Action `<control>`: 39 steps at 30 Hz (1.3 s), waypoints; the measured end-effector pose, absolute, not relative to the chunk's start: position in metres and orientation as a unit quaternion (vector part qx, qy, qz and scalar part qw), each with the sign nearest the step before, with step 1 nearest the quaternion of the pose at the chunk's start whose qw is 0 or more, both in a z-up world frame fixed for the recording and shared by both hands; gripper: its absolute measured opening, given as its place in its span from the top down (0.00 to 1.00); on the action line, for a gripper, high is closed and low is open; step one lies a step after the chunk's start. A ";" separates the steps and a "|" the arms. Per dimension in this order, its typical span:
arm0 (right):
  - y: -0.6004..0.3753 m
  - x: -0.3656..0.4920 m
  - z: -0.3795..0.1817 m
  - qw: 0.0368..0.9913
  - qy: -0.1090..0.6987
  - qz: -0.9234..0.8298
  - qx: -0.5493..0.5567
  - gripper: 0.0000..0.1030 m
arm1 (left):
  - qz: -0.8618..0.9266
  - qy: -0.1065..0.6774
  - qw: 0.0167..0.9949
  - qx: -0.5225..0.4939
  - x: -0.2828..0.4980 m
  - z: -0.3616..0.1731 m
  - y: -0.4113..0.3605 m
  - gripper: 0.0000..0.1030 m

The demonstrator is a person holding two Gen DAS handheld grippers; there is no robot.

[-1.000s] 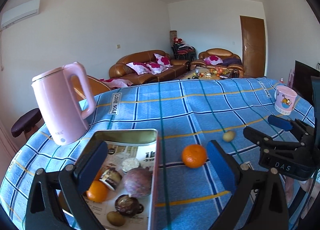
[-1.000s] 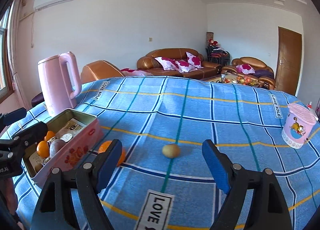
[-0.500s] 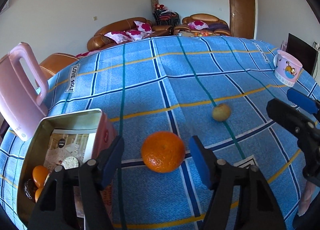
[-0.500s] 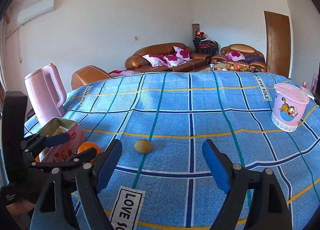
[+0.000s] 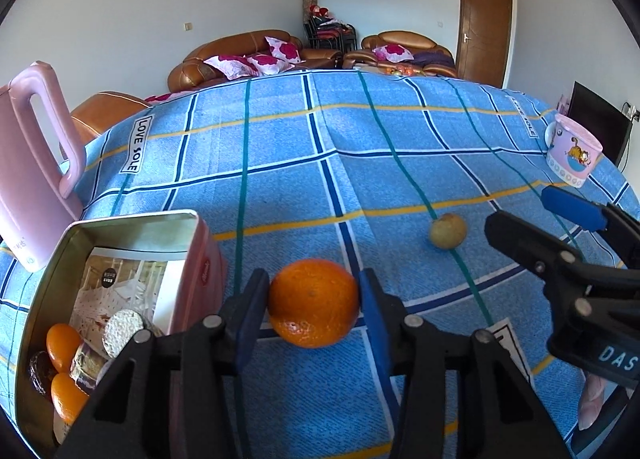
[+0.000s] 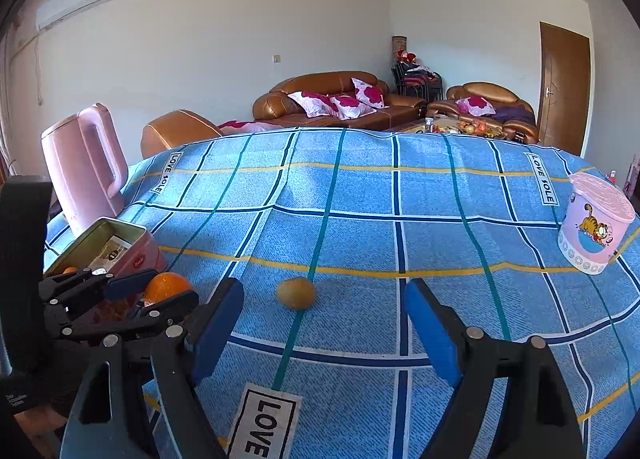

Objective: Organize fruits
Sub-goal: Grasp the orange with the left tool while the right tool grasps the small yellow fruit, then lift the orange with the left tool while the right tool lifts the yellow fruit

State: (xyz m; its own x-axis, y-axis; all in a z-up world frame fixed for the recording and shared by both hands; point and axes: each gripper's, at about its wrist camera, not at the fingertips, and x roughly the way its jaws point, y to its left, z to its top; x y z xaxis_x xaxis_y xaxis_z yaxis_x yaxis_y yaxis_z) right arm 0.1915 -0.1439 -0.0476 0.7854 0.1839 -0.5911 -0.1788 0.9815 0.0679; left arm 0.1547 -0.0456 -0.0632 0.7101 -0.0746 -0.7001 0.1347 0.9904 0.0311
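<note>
Left gripper [image 5: 313, 299] jaws closing on the orange [image 5: 313, 302] (pads touching it), right gripper [image 6: 324, 323] spread empty

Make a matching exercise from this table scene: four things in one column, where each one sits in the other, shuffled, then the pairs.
Things:
1. orange
2. small yellow-brown fruit
3. pink kettle
4. cartoon-cat cup

Places:
A. standing behind the open pink tin, at the table's left edge
B. near the table's right edge
C. between the pads of the closing left gripper, which sit at its sides
D. loose on the blue checked cloth, ahead of the open right gripper

Pairs: 1-C, 2-D, 3-A, 4-B
</note>
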 end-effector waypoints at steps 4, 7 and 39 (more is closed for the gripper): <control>-0.134 0.209 -0.054 0.935 0.340 0.100 -0.007 0.19 | -0.052 0.377 0.925 0.016 0.157 -0.063 -0.033 0.53; -0.127 0.221 -0.061 0.924 0.364 0.113 -0.008 0.26 | -0.050 0.372 0.927 0.008 0.156 -0.061 -0.029 0.53; -0.125 0.218 -0.057 0.920 0.356 0.164 0.016 0.69 | -0.039 0.314 0.949 0.013 0.139 -0.047 -0.028 0.53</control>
